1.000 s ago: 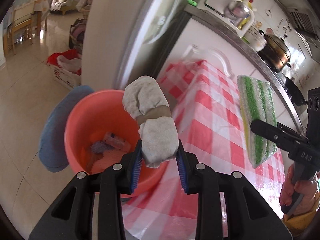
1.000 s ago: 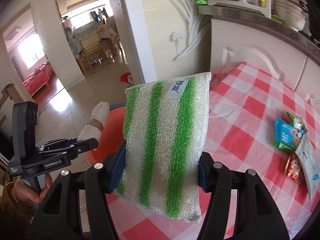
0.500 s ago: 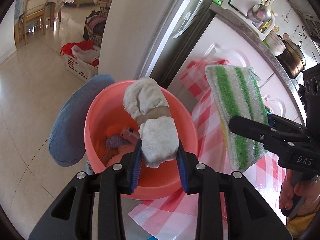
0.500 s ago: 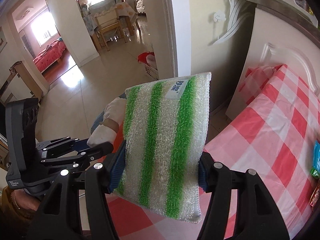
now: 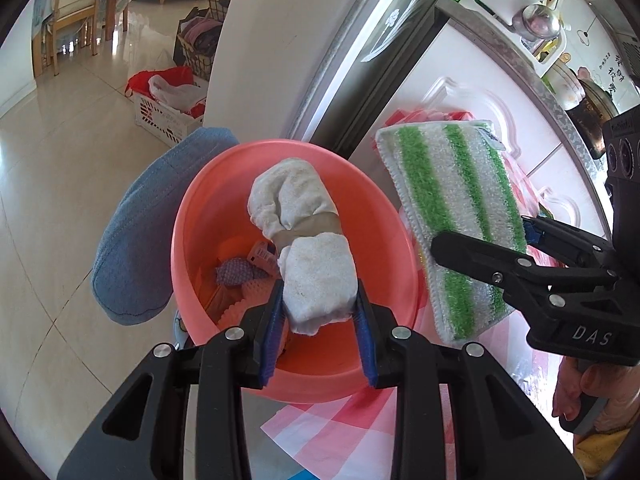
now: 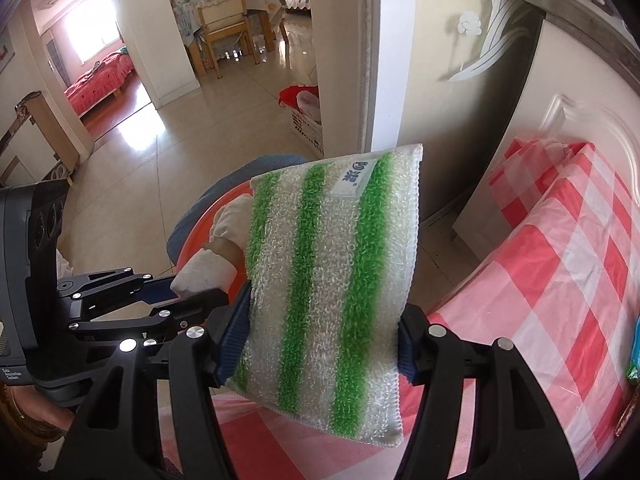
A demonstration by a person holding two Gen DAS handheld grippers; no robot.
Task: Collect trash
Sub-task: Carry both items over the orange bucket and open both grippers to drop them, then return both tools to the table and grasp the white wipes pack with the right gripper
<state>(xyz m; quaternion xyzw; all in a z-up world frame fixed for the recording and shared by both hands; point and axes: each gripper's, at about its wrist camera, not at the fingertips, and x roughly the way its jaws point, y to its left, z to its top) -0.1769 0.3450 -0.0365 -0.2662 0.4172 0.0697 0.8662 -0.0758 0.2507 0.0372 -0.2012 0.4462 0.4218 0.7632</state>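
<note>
Round coral plastic basin [image 5: 192,240] set on a blue cushioned stool [image 5: 132,240] beside the checked-cloth bench [image 6: 560,280], small scraps lying inside, banded white cloth roll [image 5: 308,256] pinched over it by the left tool [image 5: 318,316], fluffy green-striped sponge [image 6: 324,280] clamped flat in the right tool [image 6: 316,340] at the basin's edge

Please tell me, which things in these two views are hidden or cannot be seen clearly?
- Left wrist view: the orange basin bottom, partly hidden by the white rolled cloth in the left gripper.
- Right wrist view: most of the basin, behind the striped sponge in the right gripper.
</note>
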